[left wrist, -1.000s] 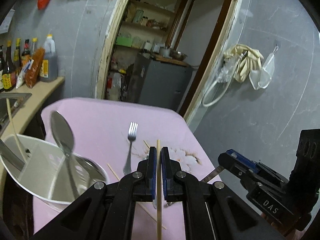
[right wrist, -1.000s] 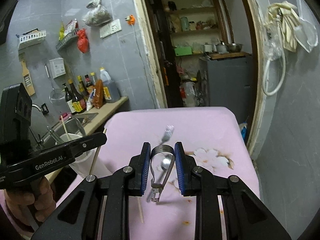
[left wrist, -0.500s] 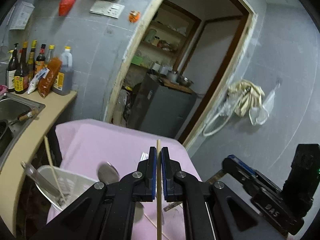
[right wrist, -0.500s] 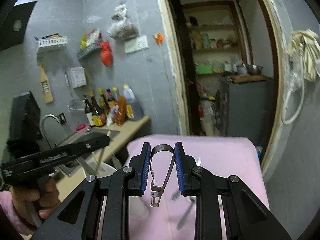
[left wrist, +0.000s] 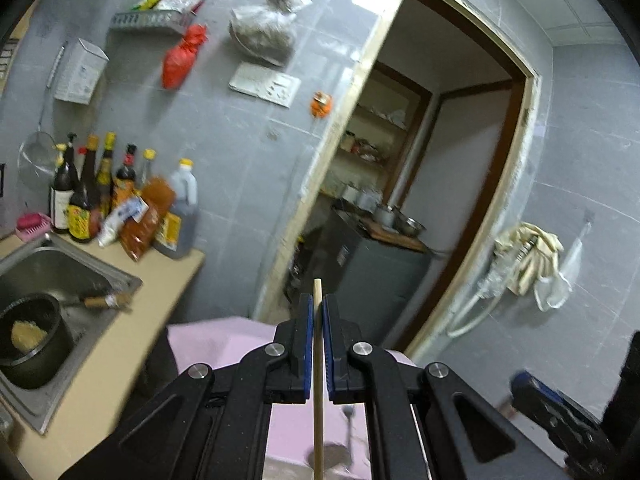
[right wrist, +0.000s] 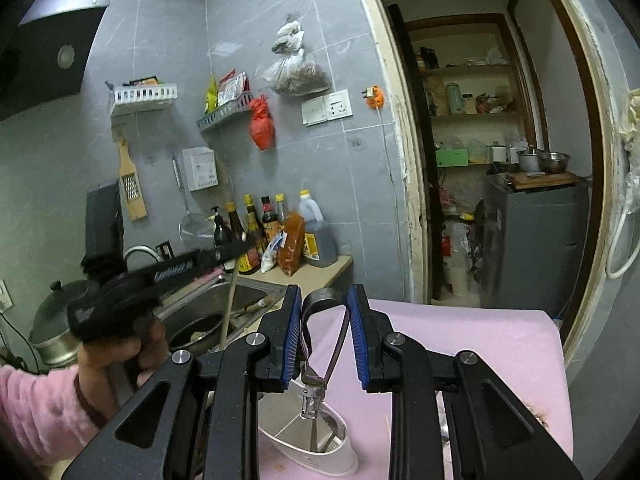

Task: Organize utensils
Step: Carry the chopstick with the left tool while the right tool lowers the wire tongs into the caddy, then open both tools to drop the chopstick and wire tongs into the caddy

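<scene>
Clearly both tools are loaded and the white holder (right wrist: 308,446) is where they belong, so the step in hand looks like carrying each piece over it and lowering it in. The left gripper (left wrist: 316,344) has its fingers closed tight on a single wooden chopstick (left wrist: 318,400), which stands upright between the blue pads, one end poking above them and the rest running down below. The right gripper (right wrist: 323,338) has its fingers part closed on the looped end of a metal peeler (right wrist: 320,344), whose head hangs down just above the holder. To do this well I would bring each piece over its section, keep it vertical, lower it until the tip is inside the rim, and only then ease the fingers apart; the thin chopstick could tip out if dropped from height. That holder sits on the pink desk (right wrist: 480,344) and has a slanted divider; something metal shows inside, too unclear to name. Left of the holder, the steel sink (left wrist: 60,272) holds a dark pot (left wrist: 28,340) with something pale in it.
</scene>
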`<state>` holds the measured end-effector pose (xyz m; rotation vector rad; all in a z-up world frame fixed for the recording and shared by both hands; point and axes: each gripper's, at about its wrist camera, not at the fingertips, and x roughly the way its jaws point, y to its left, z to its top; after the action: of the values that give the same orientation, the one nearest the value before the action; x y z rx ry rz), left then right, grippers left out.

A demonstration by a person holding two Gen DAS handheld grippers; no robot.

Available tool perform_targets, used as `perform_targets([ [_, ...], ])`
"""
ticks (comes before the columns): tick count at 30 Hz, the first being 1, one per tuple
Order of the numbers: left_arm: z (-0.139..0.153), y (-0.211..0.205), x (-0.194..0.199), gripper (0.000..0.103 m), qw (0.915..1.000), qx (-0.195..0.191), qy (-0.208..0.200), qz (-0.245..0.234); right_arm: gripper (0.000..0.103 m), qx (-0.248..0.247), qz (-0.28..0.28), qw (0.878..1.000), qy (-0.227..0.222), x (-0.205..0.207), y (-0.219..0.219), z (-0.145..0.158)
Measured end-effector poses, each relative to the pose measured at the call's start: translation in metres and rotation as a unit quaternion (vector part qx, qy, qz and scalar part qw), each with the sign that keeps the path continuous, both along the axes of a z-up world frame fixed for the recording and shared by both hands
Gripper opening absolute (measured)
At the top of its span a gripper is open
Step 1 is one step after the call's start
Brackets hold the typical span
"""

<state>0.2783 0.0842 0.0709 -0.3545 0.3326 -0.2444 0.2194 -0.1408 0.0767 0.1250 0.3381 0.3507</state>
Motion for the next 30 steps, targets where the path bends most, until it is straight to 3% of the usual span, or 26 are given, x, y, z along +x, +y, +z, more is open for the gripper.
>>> perform_targets([
  [13, -0.030, 0.022, 0.033, 0.005, 0.9966, 0.031, -0.043, 0.064, 0.021, -0.058, -0.019, 0.998, 0.021, 0.008, 0.033, -0.036],
  [22, -0.055, 0.015, 0.019, 0.005, 0.9913, 0.030, -0.077, 0.102, 0.021, -0.081, -0.011, 0.996, 0.039, 0.009, 0.051, -0.058],
  [30, -0.076, 0.009, 0.004, 0.005, 0.9893, 0.048, -0.069, 0.120, 0.021, -0.083, -0.008, 0.995, 0.051, 0.011, 0.054, -0.074],
])
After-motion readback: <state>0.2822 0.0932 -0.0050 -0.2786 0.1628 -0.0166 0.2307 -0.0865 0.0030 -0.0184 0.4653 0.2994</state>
